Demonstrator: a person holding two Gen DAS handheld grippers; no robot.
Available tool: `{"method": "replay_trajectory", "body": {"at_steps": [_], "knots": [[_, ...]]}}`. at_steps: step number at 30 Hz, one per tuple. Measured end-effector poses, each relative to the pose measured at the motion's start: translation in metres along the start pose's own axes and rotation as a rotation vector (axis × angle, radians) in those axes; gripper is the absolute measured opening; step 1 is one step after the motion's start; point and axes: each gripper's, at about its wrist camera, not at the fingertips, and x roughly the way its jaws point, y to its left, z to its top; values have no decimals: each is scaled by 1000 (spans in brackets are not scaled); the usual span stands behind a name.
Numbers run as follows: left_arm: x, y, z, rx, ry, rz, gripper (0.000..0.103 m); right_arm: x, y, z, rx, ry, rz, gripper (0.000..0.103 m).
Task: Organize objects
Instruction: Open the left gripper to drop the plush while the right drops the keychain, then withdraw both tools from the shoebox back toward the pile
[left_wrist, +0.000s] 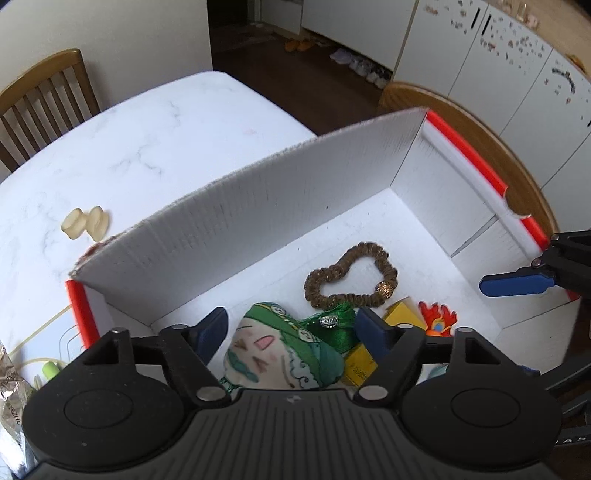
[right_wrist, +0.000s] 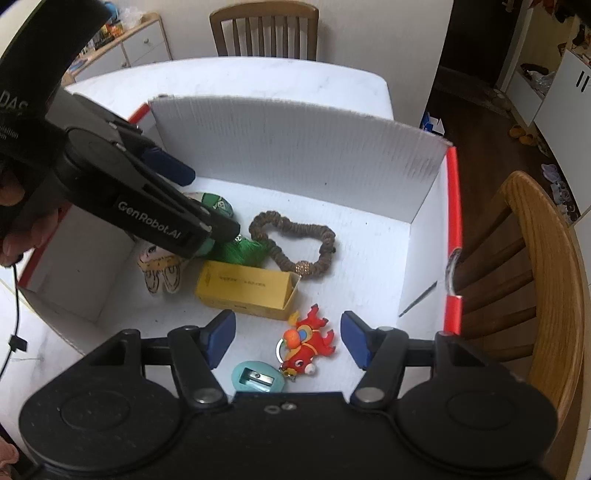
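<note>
**Both hand-held grippers over the box**

My right hand-held gripper (right_wrist: 287, 336) is spread above the red dragon keychain (right_wrist: 307, 345) and teal sharpener (right_wrist: 258, 377). My left hand-held gripper (left_wrist: 291, 328) is spread over the green pouch (left_wrist: 282, 352). Beyond: yellow carton (right_wrist: 246, 290), brown scrunchie (right_wrist: 293, 242), all inside the white box (right_wrist: 295, 136) on the table (left_wrist: 122, 147).

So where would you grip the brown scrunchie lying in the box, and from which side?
From straight above, I'd say. The brown scrunchie lies flat on the floor of the box as an open loop, so one finger can drop inside it and the other outside. The far band looks best: it sits away from the yellow carton and green tassel, which crowd the near side.
</note>
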Motion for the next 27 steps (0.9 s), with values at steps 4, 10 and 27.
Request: {"method": "replay_trajectory", "body": {"at_steps": [4, 10, 27], "knots": [[-16, 2, -3, -16, -30, -21, 79, -12, -1, -1, 11, -33, 9, 71], [-43, 4, -11, -29, -88, -52, 84, -28, -2, -5, 49, -70, 18, 78], [-116, 29, -54, -93, -230, -142, 100, -78, 16, -15, 142, -219, 73, 95]]}}
